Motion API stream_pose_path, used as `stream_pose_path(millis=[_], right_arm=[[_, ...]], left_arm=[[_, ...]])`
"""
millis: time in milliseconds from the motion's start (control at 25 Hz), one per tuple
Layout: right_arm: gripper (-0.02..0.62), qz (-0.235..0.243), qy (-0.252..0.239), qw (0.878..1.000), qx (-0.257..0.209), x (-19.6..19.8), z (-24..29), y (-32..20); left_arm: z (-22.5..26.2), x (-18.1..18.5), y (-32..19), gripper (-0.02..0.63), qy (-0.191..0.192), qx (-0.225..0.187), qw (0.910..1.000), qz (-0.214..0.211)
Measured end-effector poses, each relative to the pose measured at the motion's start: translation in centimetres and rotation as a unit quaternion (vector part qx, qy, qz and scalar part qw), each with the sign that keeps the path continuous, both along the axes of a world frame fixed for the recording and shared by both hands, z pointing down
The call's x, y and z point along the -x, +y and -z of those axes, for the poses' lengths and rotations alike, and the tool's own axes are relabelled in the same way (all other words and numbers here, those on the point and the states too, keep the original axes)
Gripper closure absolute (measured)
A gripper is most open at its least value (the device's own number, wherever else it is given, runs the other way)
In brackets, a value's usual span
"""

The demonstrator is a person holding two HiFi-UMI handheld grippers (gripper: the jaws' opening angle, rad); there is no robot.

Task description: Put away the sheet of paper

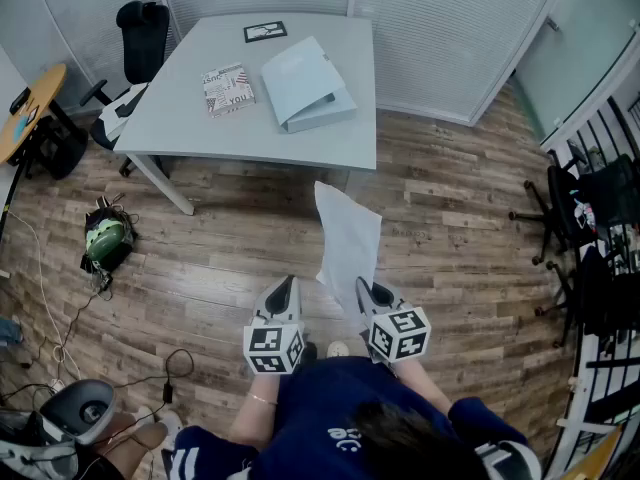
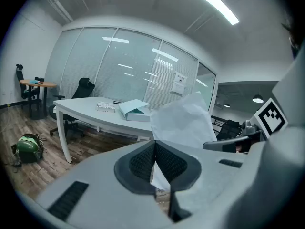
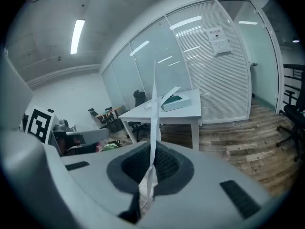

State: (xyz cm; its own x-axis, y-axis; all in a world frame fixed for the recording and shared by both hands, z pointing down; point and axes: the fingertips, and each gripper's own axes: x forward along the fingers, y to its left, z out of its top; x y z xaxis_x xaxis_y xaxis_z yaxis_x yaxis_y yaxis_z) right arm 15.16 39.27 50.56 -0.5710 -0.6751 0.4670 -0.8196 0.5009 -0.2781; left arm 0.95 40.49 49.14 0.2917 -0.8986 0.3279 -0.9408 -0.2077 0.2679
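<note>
A white sheet of paper (image 1: 348,233) stands up from my right gripper (image 1: 365,290), which is shut on its lower edge. In the right gripper view the paper (image 3: 154,109) shows edge-on, pinched between the dark pads of the right gripper (image 3: 152,149). My left gripper (image 1: 286,286) is beside it on the left, shut, with nothing seen held. From the left gripper (image 2: 155,144) the sheet (image 2: 183,120) rises just behind its closed jaws. Both grippers hang over the wooden floor, short of the grey table (image 1: 330,143). An open pale binder (image 1: 305,83) lies on that table.
A printed book (image 1: 228,89) and a small black frame (image 1: 265,32) also lie on the table. A black office chair (image 1: 140,38) and a round wooden table (image 1: 30,103) stand at the left. A green bag (image 1: 106,238) and cables lie on the floor. More chairs (image 1: 590,208) are at the right.
</note>
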Motion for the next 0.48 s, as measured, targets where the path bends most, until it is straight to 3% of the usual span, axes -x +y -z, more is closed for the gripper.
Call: stream_pose_path(millis=[360,480], right_arm=[[0.588,-0.014,0.005,1.0,-0.004,1.2,0.3,-1.3],[0.588,-0.013,-0.013,1.0,-0.005,2.2,0.7,-1.7]], left_arm=[[0.4,1.6,-1.8,0.601,0.003,-0.007,1.0,-0.005],[0.4,2.3,-2.6,0.601,0.009,-0.011,0.9998,-0.011]])
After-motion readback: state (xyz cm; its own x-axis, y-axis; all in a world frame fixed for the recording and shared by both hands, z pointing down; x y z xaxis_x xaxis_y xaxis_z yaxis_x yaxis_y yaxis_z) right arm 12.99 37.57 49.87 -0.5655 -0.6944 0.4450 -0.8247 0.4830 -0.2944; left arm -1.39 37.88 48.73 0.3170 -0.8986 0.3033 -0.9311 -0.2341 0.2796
